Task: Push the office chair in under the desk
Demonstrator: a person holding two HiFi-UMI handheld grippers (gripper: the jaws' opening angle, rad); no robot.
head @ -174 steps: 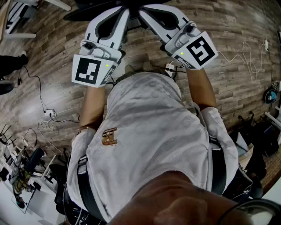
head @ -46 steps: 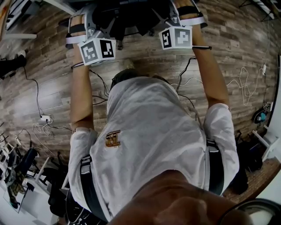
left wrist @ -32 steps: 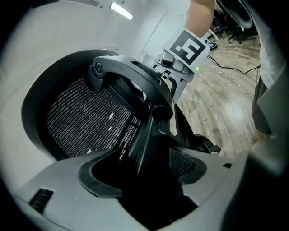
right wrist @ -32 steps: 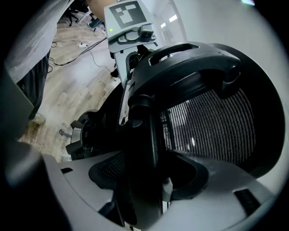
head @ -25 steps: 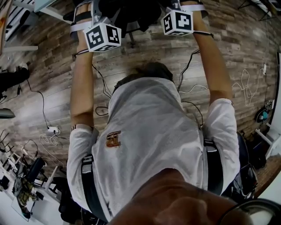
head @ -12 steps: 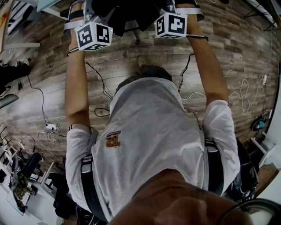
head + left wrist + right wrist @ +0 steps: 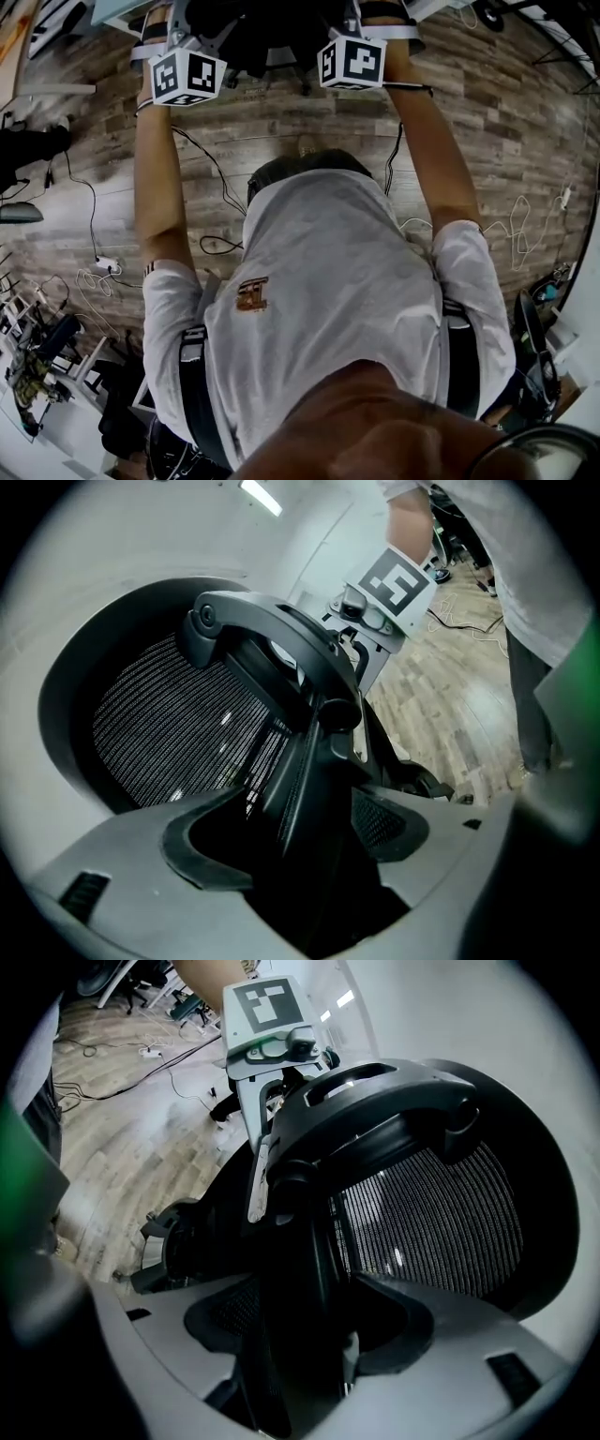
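Fingers point(image 7: 112, 892) still grip the chair point(image 7: 169, 724), pushed farther.

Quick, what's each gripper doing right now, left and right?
Left gripper: closed on the office chair, on its back frame.
Right gripper: closed on the same chair's back frame.
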